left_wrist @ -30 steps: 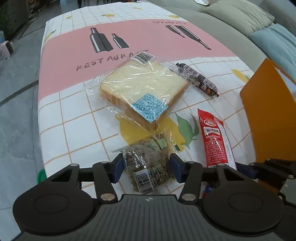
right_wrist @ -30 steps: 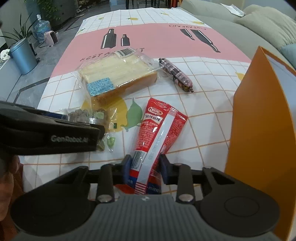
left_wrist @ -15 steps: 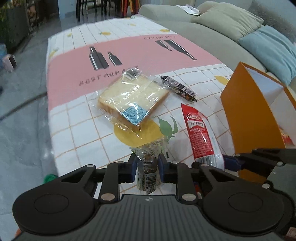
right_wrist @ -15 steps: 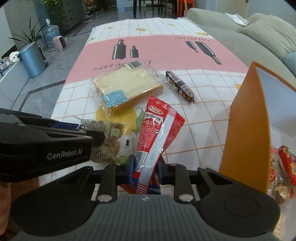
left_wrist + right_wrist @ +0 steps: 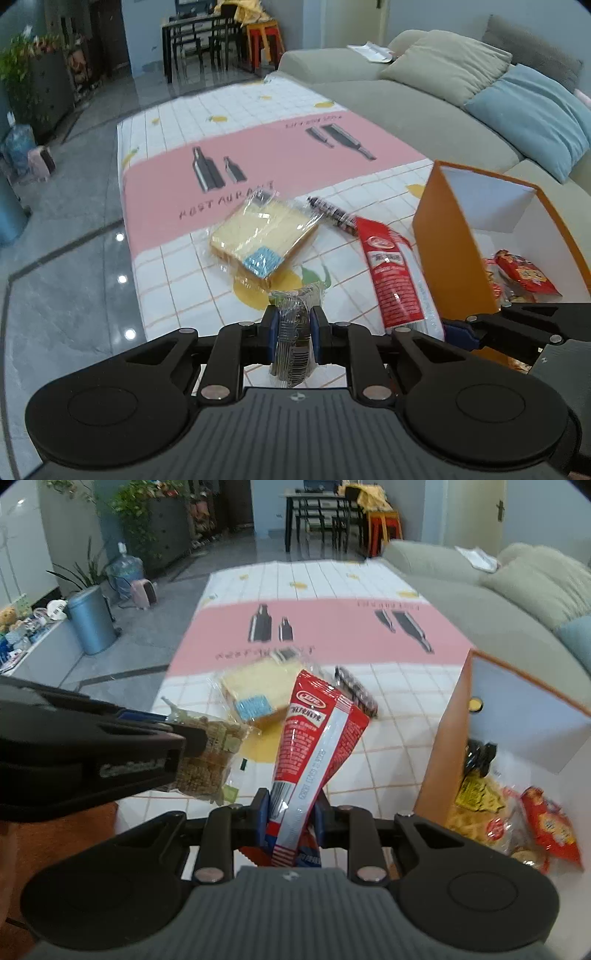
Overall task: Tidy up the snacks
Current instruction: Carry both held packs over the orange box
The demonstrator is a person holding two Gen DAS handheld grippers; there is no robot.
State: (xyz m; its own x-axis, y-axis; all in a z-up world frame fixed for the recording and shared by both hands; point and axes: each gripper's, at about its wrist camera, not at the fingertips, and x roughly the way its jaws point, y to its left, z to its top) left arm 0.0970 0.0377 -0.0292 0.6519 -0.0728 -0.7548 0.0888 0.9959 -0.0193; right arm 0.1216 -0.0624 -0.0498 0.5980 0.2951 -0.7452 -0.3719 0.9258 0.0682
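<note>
Partly hidden by both fingers, the left gripper [image 5: 294,325] is closing on a clear-wrapped snack [image 5: 295,332] while the right gripper [image 5: 290,814] clamps the red packet [image 5: 314,746].

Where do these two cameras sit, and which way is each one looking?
Left wrist view: sits on the left gripper, looking forward and down over the table; its jaws are closing on a clear-wrapped snack.
Right wrist view: sits on the right gripper, facing the same way, gripping a red packet.
Shared: wrapped bread, orange box; each view also shows the other gripper.
</note>
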